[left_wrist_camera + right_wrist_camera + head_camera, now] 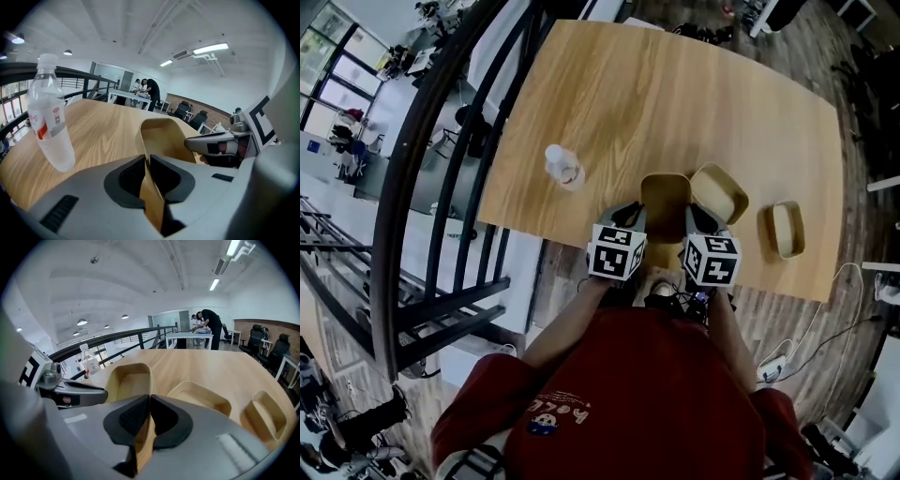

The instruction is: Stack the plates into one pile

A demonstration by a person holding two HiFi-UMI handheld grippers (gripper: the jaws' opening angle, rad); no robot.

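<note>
Both the left gripper (pixel 148 174) and the right gripper (pixel 149 419) pinch the rim of one wooden plate (pixel 666 199); pick-up seems in hand; next it needs carrying level onto the neighbouring plate (pixel 719 193).

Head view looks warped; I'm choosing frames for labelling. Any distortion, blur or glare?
Head view: strong fisheye, the table edges bow. Left gripper view: dark round vignette, held plate sharp, ceiling lamp blown out. Right gripper view: same vignette, railing curves.

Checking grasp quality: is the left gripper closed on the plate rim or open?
Closed. The left gripper's pads press both sides of the wooden plate's rim, no gap showing.
</note>
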